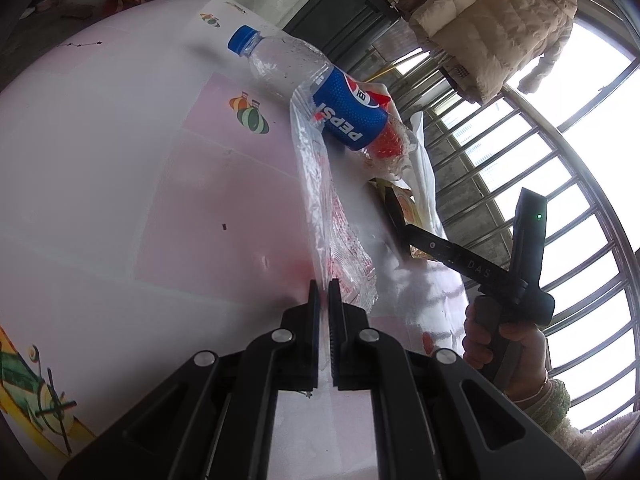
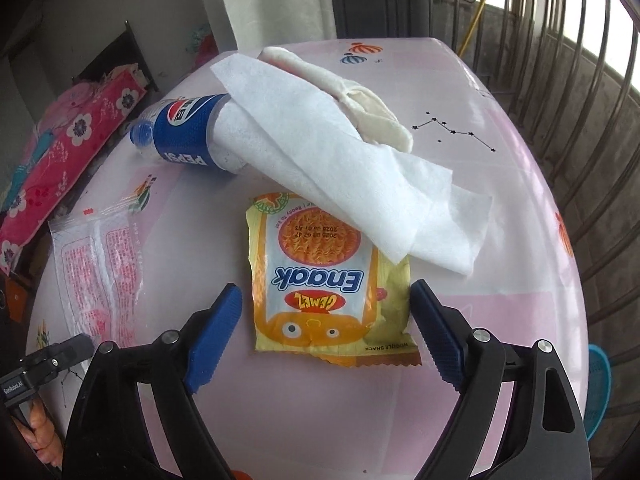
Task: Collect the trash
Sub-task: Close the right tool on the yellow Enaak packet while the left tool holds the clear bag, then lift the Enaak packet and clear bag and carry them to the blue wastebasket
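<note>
A yellow noodle snack packet (image 2: 320, 280) lies flat on the pink table (image 2: 500, 320). My right gripper (image 2: 326, 320) stands open around its near end, the blue pads (image 2: 216, 332) clear of both edges. A white tissue (image 2: 340, 160) covers the packet's far corner and the base of an empty Pepsi bottle (image 2: 184, 136) lying on its side. A cream cloth scrap (image 2: 360, 108) rests on the tissue. A clear printed plastic bag (image 1: 324, 200) stretches from the bottle (image 1: 344, 108) to my left gripper (image 1: 325, 292), which is shut. The bag's corner lies at its tips; whether it is pinched is unclear.
A pink flowered cloth (image 2: 60, 152) lies beyond the table's left edge. Window bars (image 1: 540, 184) run close along the right side, and a beige puffer jacket (image 1: 492, 20) hangs there. A teal object (image 2: 598, 384) sits past the table's right rim.
</note>
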`<state>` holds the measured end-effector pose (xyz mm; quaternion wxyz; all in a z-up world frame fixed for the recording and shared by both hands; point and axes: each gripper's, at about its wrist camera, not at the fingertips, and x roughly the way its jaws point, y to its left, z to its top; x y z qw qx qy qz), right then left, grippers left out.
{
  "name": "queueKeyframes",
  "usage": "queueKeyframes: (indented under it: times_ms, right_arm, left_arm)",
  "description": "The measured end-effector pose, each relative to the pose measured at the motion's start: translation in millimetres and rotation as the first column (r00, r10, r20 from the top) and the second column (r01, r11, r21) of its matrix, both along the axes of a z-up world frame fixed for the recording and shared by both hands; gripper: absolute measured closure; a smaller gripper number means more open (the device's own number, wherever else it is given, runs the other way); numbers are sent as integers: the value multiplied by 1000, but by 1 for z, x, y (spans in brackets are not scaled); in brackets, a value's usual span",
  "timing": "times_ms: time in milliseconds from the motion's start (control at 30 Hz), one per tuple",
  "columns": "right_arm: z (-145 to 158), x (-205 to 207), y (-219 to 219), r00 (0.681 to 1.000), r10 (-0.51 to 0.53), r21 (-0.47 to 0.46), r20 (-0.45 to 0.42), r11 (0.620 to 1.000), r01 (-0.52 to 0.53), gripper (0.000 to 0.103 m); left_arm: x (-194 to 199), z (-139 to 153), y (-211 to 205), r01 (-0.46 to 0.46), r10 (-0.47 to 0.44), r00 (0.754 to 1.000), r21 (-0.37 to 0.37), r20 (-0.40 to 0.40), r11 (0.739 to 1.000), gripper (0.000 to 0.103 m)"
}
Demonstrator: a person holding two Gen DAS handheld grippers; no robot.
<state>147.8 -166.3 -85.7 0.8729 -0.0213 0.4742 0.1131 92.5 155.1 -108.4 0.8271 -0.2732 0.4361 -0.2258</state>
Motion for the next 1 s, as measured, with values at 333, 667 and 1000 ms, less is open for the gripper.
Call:
queueKeyframes:
  times_ms: [333, 667, 1000]
  right_arm:
    - [-1, -27, 33, 990, 138, -71, -1, 988, -138, 41]
    - [-1, -68, 40, 978, 210, -51, -22, 976, -210, 59]
    - [11, -58, 16, 992, 124, 65, -24, 990, -122, 70]
  left_arm:
    - [-4, 4, 0, -17, 17, 1000, 4, 4, 1000, 100]
    - [-7, 4, 0, -20, 20, 1000, 7, 5, 1000, 100]
    - [-12, 19, -5, -12, 11, 999, 31, 43, 999, 100]
